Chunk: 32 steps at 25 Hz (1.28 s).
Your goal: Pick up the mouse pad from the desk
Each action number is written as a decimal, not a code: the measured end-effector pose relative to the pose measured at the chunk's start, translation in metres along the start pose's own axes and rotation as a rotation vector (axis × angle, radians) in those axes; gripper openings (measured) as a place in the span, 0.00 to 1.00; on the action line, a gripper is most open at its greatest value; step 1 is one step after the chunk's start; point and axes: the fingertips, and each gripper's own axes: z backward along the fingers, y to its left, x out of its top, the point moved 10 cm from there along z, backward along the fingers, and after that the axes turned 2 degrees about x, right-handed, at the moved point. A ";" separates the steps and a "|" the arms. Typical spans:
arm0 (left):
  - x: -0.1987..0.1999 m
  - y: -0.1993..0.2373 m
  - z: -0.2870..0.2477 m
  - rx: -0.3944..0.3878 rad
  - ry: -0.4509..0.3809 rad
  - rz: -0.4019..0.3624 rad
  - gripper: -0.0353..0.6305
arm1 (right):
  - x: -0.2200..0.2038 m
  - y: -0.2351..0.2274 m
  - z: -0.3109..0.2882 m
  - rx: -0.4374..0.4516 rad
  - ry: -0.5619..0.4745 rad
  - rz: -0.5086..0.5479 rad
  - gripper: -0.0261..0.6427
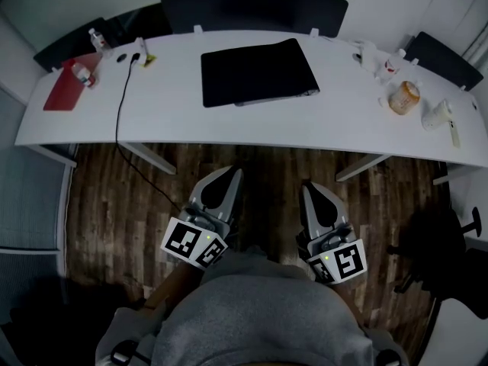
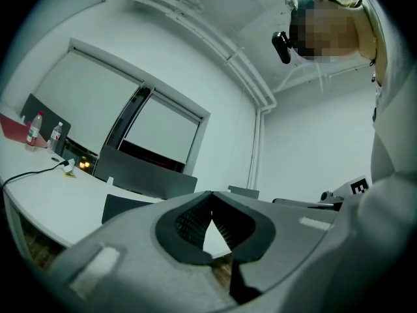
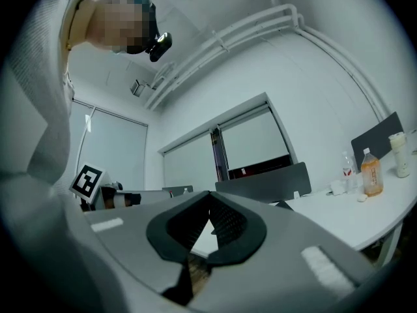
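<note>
Left gripper (image 1: 232,176) and right gripper (image 1: 309,190), closed and empty, hover short of the white desk's (image 1: 229,130) near edge, black rectangular mouse pad (image 1: 258,71) mid-desk.

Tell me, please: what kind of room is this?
Probably an office or meeting room: a long white desk with a black mouse pad, a dark divider panel behind it, and window blinds.

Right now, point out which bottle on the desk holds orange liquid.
The orange bottle near the desk's right end; the two bottles by the red folder at the left end look clear.
</note>
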 end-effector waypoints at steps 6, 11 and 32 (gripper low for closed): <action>-0.003 0.016 -0.012 -0.005 -0.004 0.015 0.05 | -0.007 -0.004 -0.017 -0.004 0.024 -0.009 0.04; -0.005 0.019 -0.011 0.004 0.005 0.028 0.05 | -0.007 -0.005 -0.024 0.014 0.034 -0.010 0.04; -0.015 0.040 -0.022 -0.025 0.047 0.034 0.05 | -0.017 -0.011 -0.037 0.004 0.035 -0.029 0.04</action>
